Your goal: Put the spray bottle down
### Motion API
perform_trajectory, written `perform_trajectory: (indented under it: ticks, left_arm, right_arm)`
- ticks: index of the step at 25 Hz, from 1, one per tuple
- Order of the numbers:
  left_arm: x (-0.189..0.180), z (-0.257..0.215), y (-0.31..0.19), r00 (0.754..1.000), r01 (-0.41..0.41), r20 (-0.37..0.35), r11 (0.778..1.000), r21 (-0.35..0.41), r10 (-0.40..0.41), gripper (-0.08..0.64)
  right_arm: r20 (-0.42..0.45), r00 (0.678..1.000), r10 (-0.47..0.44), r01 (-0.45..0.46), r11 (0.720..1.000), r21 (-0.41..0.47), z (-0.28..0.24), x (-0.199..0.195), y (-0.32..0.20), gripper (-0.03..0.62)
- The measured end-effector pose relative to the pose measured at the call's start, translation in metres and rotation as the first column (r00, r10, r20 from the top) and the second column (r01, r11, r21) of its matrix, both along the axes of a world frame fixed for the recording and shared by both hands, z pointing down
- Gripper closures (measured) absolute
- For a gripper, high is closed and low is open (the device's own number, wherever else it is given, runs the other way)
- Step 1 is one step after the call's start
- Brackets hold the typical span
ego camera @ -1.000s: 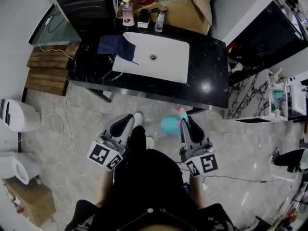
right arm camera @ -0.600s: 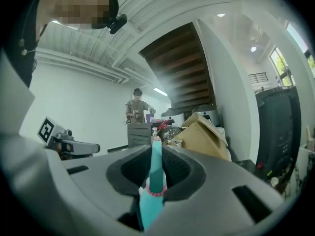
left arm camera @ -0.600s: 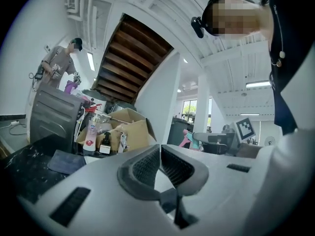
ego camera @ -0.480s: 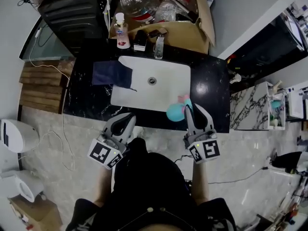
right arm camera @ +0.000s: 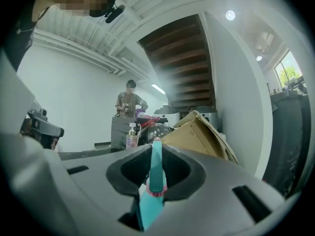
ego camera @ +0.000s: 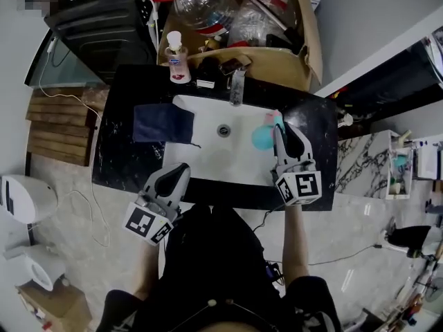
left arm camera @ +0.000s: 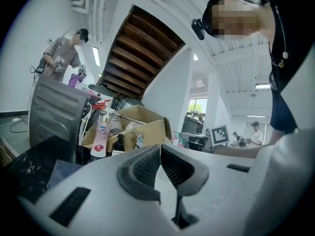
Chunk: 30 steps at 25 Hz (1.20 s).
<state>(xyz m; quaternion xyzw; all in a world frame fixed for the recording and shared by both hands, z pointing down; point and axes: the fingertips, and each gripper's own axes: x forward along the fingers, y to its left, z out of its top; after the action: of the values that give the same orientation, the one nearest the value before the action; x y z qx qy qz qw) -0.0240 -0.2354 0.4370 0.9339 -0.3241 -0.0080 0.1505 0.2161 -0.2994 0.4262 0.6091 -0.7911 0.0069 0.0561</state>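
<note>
On the left of a glossy black counter [ego camera: 114, 151] with white veins: a dark blue cloth [ego camera: 163, 123], soft, folded to a rough rectangle, overlapping the rim of the sink. Behind it, upright, a clear pump bottle [ego camera: 177, 57] with a white head and a red label. Nearer, over the counter's front edge, the left gripper [ego camera: 183, 168]: smooth grey rounded shells, ribbed black pads [left arm camera: 147, 163] pressed together, nothing between them.

In the middle, a white rectangular sink [ego camera: 208, 158], smooth, with a round metal drain [ego camera: 223, 130] and a metal tap [ego camera: 237, 85] at its back rim.

Over the sink's right side, the spray bottle [ego camera: 261, 138]: teal plastic, rounded body, a pink piece at its far end. Pinched in the right gripper [ego camera: 280, 126], jaws partly spread around it. Seen along those jaws, long axis near upright in the picture: narrow teal part up between the jaws, ribbed pink collar [right arm camera: 156, 193] below it, wider teal body lowest. Contact with the sink: cannot be told.

Behind and to the right, an open brown cardboard box [ego camera: 308, 54] holding clear plastic bottles.
</note>
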Motion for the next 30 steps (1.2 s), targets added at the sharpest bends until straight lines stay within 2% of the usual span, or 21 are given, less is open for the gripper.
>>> perform_trajectory:
  ticks: [7, 15, 30]
  left_arm:
    - [-0.008, 0.011, -0.015, 0.992, 0.129, 0.016, 0.99, -0.053, -0.128, 0.546]
    - [-0.005, 0.022, -0.027, 0.975, 0.221, 0.047, 0.971, -0.09, -0.218, 0.546]
    - [-0.006, 0.028, -0.034, 0.957, 0.286, 0.087, 0.953, -0.105, -0.277, 0.547]
  right_arm:
    - [0.007, 0.998, -0.062, 0.062, 0.998, -0.008, 0.008, 0.016, -0.069, 0.525]
    - [-0.015, 0.993, -0.114, 0.114, 0.993, -0.017, 0.03, 0.023, -0.125, 0.525]
    - [-0.019, 0.989, -0.147, 0.146, 0.989, -0.036, 0.051, 0.024, -0.174, 0.525]
